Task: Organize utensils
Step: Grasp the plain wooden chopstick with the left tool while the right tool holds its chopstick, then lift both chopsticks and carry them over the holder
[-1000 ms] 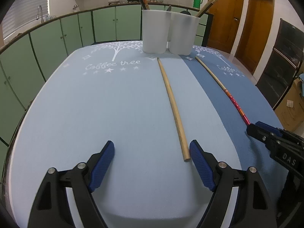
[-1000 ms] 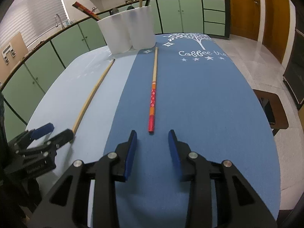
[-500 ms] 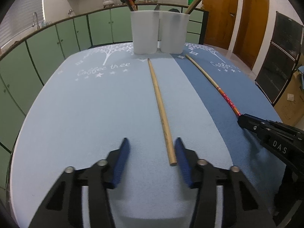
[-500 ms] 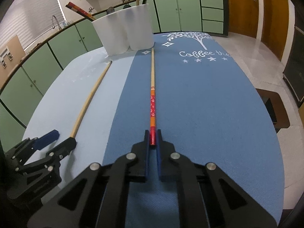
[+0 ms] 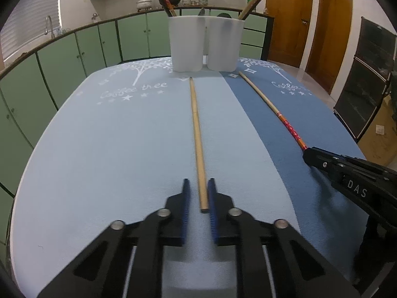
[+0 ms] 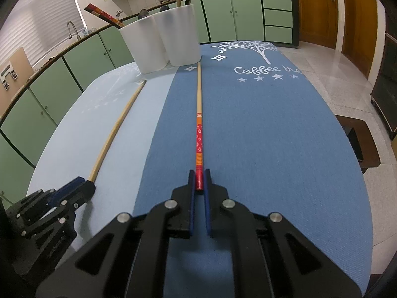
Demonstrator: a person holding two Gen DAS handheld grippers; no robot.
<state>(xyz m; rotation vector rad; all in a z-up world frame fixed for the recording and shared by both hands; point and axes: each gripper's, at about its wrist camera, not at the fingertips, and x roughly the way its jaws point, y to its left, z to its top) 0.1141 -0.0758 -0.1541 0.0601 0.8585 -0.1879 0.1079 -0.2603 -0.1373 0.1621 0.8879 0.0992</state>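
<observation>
From my left gripper's camera: my left gripper (image 5: 199, 195) has just been closing, and its blue pads now squeeze the near end of the plain wooden chopstick (image 5: 197, 134). The stick lies on the light blue bench (image 5: 99, 149) and points to 12 o'clock, at two white cups (image 5: 203, 44) with more sticks in them. It looks light, thin, stiff and a bit slippery, so I think the end is a fair place to hold.

From my right gripper's camera: my right gripper (image 6: 199, 181) is closed on the red end of the painted chopstick (image 6: 199, 129), which also points to 12 o'clock. The plain stick is at 10 o'clock. Nothing blocks the way to the cups.
</observation>
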